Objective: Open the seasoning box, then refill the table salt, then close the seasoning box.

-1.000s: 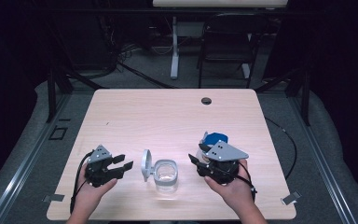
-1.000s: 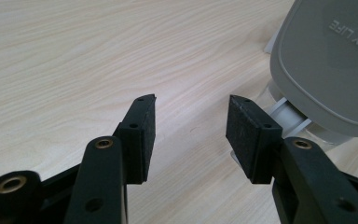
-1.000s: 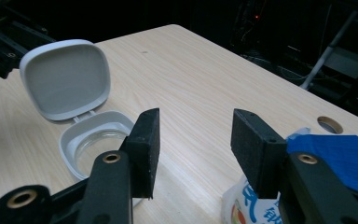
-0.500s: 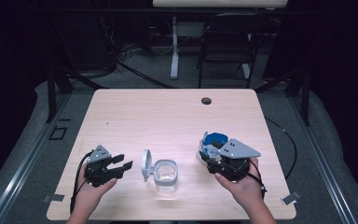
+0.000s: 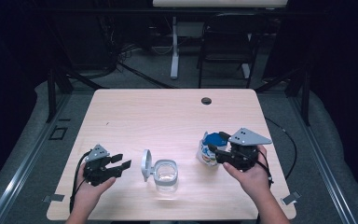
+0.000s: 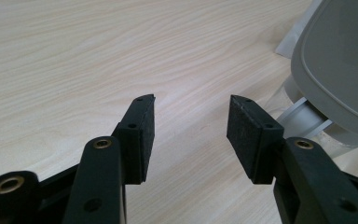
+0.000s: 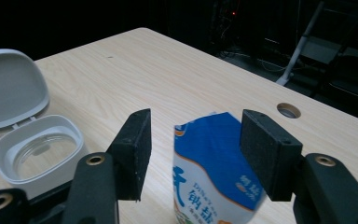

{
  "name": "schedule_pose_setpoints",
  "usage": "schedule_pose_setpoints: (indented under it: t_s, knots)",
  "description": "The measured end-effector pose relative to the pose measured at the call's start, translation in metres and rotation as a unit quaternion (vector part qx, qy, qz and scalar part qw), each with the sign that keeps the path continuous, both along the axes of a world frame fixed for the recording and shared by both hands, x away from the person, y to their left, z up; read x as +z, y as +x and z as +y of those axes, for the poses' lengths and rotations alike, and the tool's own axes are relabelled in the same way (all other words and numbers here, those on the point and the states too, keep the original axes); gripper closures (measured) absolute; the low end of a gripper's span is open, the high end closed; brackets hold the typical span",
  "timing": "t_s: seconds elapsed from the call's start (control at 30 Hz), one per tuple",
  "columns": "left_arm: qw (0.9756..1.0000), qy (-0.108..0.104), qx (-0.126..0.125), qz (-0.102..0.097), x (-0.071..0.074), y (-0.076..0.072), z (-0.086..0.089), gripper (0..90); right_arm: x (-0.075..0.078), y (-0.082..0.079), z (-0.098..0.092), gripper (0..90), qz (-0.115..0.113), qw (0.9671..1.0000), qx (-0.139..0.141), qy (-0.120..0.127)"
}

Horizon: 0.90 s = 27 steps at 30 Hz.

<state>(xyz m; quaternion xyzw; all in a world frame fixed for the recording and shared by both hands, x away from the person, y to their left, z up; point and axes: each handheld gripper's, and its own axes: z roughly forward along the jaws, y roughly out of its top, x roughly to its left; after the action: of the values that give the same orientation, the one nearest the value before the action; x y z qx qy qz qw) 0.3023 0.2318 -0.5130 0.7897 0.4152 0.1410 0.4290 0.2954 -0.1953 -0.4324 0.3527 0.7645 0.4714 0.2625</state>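
Note:
A blue-and-white pouch [image 5: 209, 150] with printed characters stands upright on the wooden table [image 5: 168, 116], right of centre. My right gripper [image 5: 216, 153] sits just to its right, level with it. In the right gripper view the pouch [image 7: 214, 172] stands between and just beyond the pads of my right gripper [image 7: 193, 135], which do not press on it; these jaws have just been opening. A clear container [image 5: 166, 173] with its white lid [image 5: 146, 164] flipped up stands near the front edge. My left gripper [image 5: 122, 164] rests to the left of it, open and holding nothing. The lid [image 6: 340, 60] lies ahead and to the right of my left gripper [image 6: 191, 133].
A round cable hole [image 5: 206, 101] sits near the table's far edge. Beyond it stand a dark chair [image 5: 228, 42] and a white stand [image 5: 174, 46]. Cables trail from both grippers over the front of the table. The container [image 7: 37, 156] appears left of the pouch.
My right hand has drawn to the right, away from the pouch, and its jaws have spread. The pouch stays standing on the table. The left hand has not moved.

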Motion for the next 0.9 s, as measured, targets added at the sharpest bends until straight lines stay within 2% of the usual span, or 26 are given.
schedule_pose_setpoints:
  t_s: [0.13,0.3,0.5,0.67,0.9]
  knots:
    - [1.0000,-0.003,0.003,-0.001,0.001,0.000,0.001,51.7,0.002,0.001,-0.006,43.1,0.000,1.0000,-0.004,0.007]
    - [1.0000,-0.006,0.003,-0.001,0.002,0.000,0.002,51.5,0.004,-0.002,-0.009,43.5,-0.005,1.0000,-0.005,0.000]
    - [0.9999,-0.008,0.007,0.000,0.001,-0.001,0.002,51.5,0.006,-0.005,-0.015,44.0,-0.012,0.9997,-0.020,-0.005]
    - [1.0000,-0.007,0.005,0.000,0.001,-0.001,0.002,51.6,0.001,-0.005,-0.025,43.9,-0.008,0.9990,-0.038,-0.021]
    - [1.0000,-0.004,0.005,-0.003,0.002,-0.001,0.003,51.6,-0.009,0.005,-0.029,46.5,0.004,0.9988,-0.045,-0.018]
